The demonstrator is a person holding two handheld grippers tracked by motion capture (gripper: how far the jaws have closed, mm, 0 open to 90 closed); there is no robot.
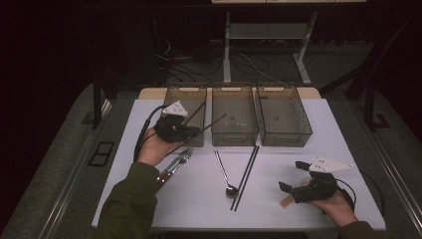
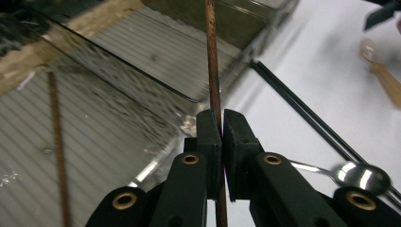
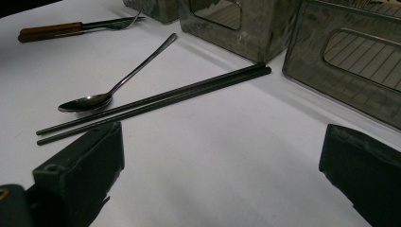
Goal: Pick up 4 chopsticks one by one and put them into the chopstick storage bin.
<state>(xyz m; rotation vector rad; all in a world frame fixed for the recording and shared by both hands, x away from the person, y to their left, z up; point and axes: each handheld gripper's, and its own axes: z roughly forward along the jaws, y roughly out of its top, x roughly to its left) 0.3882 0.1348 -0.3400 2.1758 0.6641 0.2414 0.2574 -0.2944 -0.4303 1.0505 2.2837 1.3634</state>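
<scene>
I see the white rectangular table top [image 1: 298, 154] spread under everything, with three smoky translucent plastic bins in a row at its far edge: the left bin [image 1: 175, 97], the middle bin [image 1: 235, 107] and the right bin [image 1: 286, 107]. My left gripper [image 1: 191, 132] hangs at the near right corner of the left bin, and its jaws are clamped together on a thin brown wooden chopstick [image 2: 211, 56], which sticks out past them toward the middle bin. A second brown chopstick [image 2: 56, 146] lies on the ribbed floor of the left bin. My right gripper [image 1: 292, 175] rests low near the table's right front, jaws spread wide apart with nothing between them. Between the two grippers lie a pair of long black chopsticks [image 3: 156, 100], side by side and touching, with a slim steel spoon [image 3: 106, 94] just beside them. Near the left forearm lies wooden-handled steel cutlery [image 1: 171, 167], including a fork.
</scene>
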